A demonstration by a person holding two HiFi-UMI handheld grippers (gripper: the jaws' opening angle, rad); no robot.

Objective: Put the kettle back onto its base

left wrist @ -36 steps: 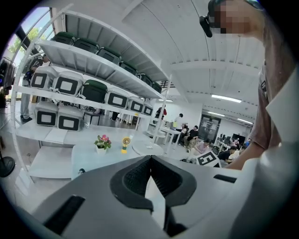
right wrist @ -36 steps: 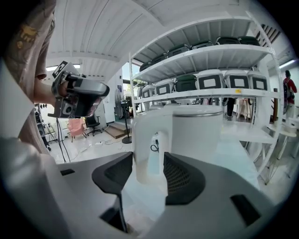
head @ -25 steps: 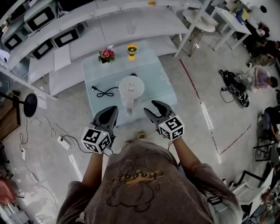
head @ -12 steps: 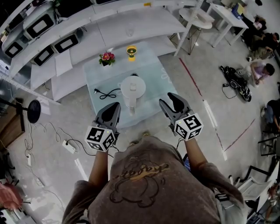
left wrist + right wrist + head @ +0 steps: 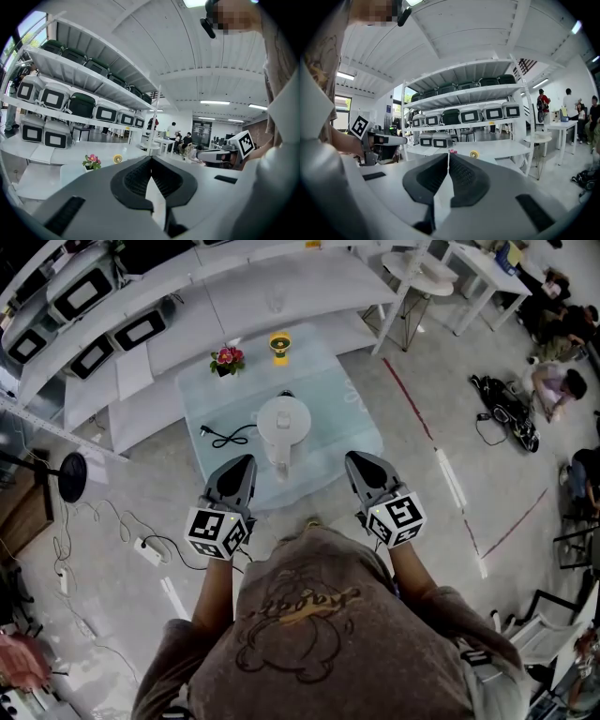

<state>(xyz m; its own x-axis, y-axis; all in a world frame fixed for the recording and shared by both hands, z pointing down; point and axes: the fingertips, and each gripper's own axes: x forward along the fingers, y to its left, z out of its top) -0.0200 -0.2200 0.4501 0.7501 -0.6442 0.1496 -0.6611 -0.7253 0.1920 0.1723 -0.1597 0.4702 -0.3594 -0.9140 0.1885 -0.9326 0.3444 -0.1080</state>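
Snaps right tongs [image 5: 360, 465] shut on nothing, drawn back from kettle [image 5: 283, 423]; holds left tongs [image 5: 238, 467] shut, empty. Points to kettle already set down and released.

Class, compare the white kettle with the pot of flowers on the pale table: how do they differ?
The kettle is plain white; the pot of flowers shows pink blooms and green leaves. The kettle is much larger than the flowers. The kettle stands near the table's middle, beside a black cable; the flowers stand at its far edge. Both stand upright on the table.
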